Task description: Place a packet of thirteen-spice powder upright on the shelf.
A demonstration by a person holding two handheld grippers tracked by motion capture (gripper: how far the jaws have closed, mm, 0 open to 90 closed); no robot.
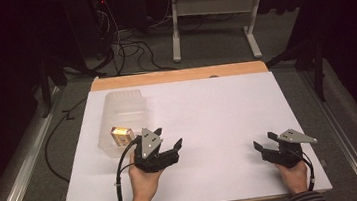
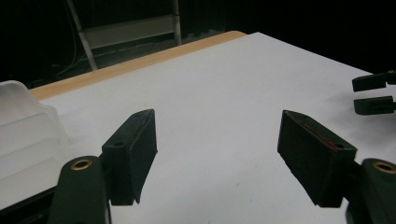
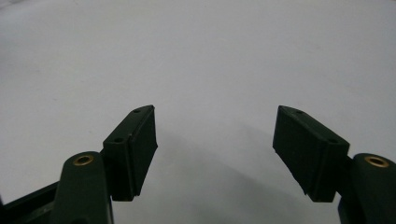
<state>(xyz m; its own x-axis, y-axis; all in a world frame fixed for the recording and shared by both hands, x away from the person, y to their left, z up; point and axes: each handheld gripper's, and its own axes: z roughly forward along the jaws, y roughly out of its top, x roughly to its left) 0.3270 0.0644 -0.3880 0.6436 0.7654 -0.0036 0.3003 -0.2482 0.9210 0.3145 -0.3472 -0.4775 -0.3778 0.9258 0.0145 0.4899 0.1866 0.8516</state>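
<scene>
A clear plastic container (image 1: 126, 106) stands on the left part of the white table (image 1: 218, 111), and a small yellow box (image 1: 121, 135) lies in its near end. My left gripper (image 1: 169, 137) hovers just right of that container, open with nothing between its jaws. In the left gripper view the gripper (image 2: 217, 114) points across bare table, with the container's (image 2: 23, 126) wall at the left edge. My right gripper (image 1: 265, 140) rests near the front right corner, also open and empty. In the right gripper view the gripper (image 3: 215, 108) has just white surface ahead.
A wooden strip (image 1: 179, 75) runs along the table's far edge. Beyond it on the floor are cables (image 1: 130, 47) and a white stand (image 1: 212, 6). The right gripper's jaw tips (image 2: 373, 95) appear at the far right of the left gripper view.
</scene>
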